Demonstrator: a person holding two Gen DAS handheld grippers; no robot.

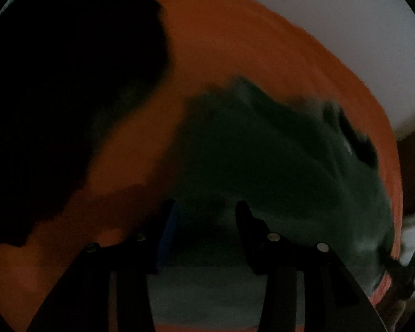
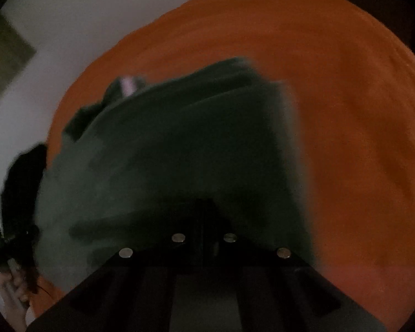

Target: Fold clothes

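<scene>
Now the left fingers (image 1: pixel 204 213) gape empty beside the green garment (image 1: pixel 276 152); right fingers (image 2: pixel 204 207) closed over it.

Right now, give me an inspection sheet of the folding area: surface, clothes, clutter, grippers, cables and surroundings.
Surface: orange cover, dimly lit and blurred.
Job's things: dark green garment lying bunched on the orange cover.
Clutter: black mass at left in the left wrist view; cannot tell whether cloth or shadow.
Grippers: left gripper jaws apart, nothing visibly between them; right gripper shut, over the garment, a grip on cloth cannot be confirmed.
Cables: nothing seen.
Surroundings: pale floor or wall beyond the cover; a hand at lower left.
</scene>
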